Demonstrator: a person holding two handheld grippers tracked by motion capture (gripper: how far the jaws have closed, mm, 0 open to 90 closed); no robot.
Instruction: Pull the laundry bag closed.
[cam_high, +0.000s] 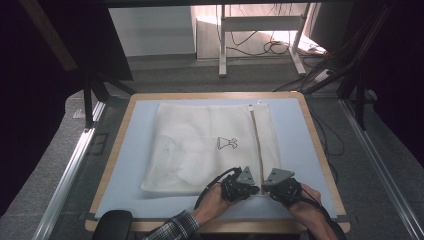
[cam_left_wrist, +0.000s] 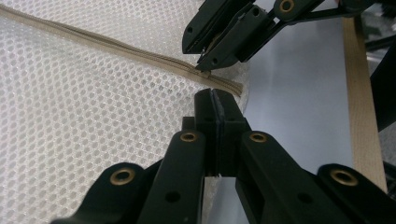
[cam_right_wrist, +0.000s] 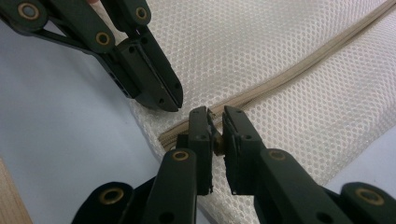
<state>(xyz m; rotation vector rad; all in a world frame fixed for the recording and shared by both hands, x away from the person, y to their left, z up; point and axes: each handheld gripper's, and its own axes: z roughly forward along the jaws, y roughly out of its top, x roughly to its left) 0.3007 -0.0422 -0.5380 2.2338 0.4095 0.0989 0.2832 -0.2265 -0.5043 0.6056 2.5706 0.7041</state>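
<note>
Left gripper view — jaws clamped on mesh bag (cam_left_wrist: 93, 130)

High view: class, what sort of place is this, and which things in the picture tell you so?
Probably a lab or recording workspace, not a home. A small padded table stands between metal rails, dark curtains screen the sides, and loose cables lie on the floor behind.
</note>
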